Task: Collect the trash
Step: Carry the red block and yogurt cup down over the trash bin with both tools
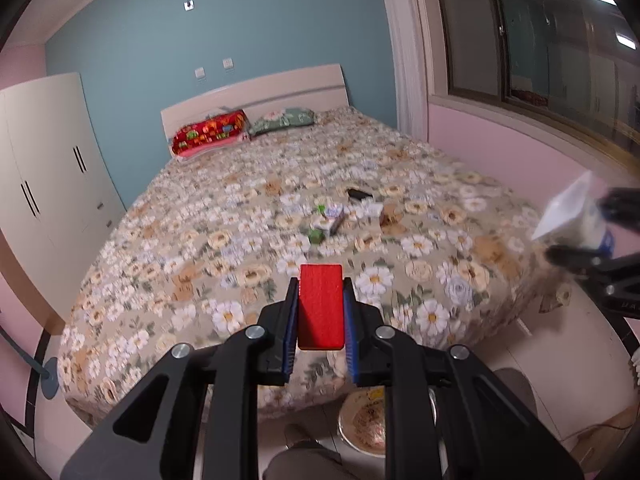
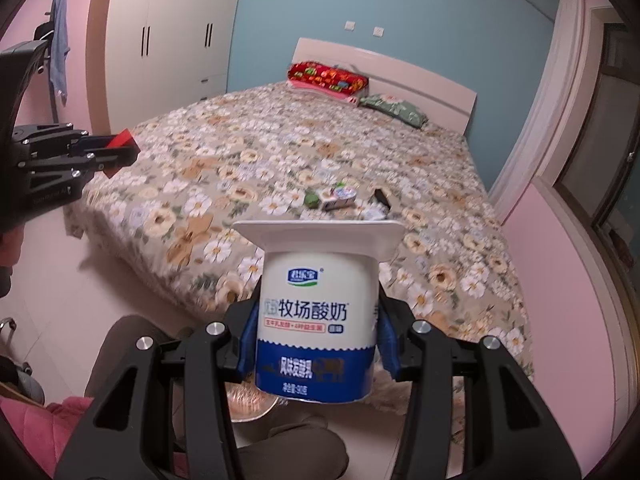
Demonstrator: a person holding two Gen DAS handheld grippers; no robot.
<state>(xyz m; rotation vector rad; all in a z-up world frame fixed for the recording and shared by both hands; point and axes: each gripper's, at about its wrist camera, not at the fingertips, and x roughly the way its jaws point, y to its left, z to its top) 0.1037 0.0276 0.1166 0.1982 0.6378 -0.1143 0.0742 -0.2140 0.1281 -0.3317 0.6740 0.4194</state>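
My left gripper [image 1: 321, 286] is shut on a red block [image 1: 321, 312], held above the foot of the flowered bed [image 1: 200, 264]. My right gripper [image 2: 318, 320] is shut on a white and blue yogurt cup [image 2: 318, 304], which stands upright with its square rim on top. In the left wrist view that cup [image 1: 576, 220] shows at the right edge. The right wrist view shows the left gripper [image 2: 130, 152] with the red block [image 2: 122, 139] at the far left. Small cartons and wrappers [image 1: 330, 220] [image 2: 336, 197] lie in a cluster mid-bed.
A black flat object [image 1: 358, 194] lies beyond the cluster. Two pillows [image 1: 210, 132] rest at the headboard. A round metal basin [image 1: 362, 424] sits on the floor below the grippers. A white wardrobe [image 1: 44, 168] stands left of the bed, and the person's legs [image 2: 132, 344] are near the basin.
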